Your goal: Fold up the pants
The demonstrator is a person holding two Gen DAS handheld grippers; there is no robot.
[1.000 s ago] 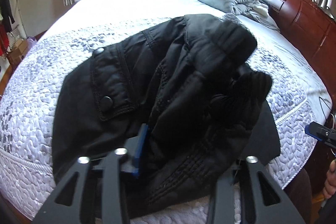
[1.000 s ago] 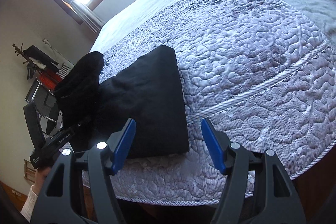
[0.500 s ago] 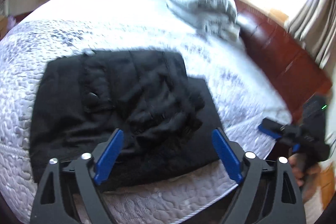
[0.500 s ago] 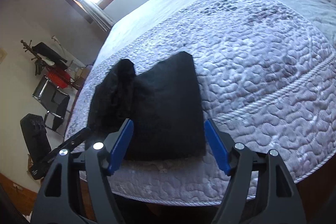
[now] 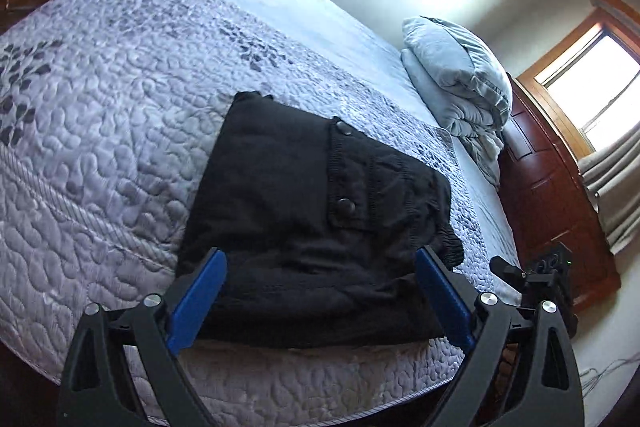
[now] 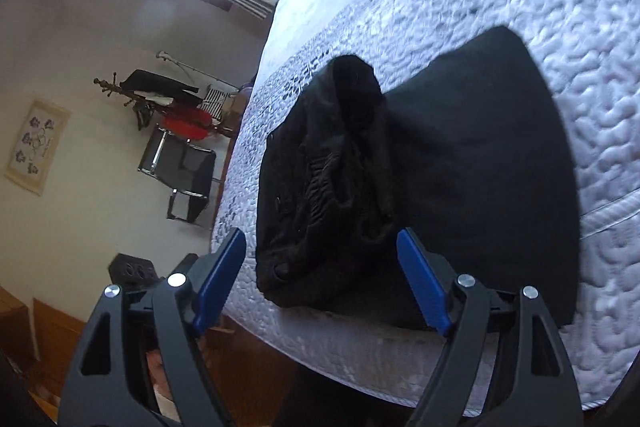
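Note:
The black pants (image 5: 320,211) lie folded on the quilted bed (image 5: 100,131), near its front edge, with a buttoned pocket flap on top. In the right wrist view the pants (image 6: 460,155) show a crumpled upper layer heaped on the left half. My left gripper (image 5: 320,299) hovers just in front of the pants. Its jaws are opening and the blue pads touch no cloth. My right gripper (image 6: 320,279) faces the pile from the other side, its jaws also opening, with nothing gripped. Each gripper shows in the other's view: right gripper (image 5: 536,279), left gripper (image 6: 132,271).
A folded grey duvet (image 5: 456,83) lies by the dark wooden headboard (image 5: 552,195). Beyond the bed's left side stand a black chair (image 6: 180,171) and a coat rack (image 6: 160,95) with clothes. Wooden floor runs along the bed's front edge.
My left gripper let go of the pants, opened wide and drew back while rolling. The lifted cloth dropped onto the folded pile. My right gripper swung left toward the pile and opened wider.

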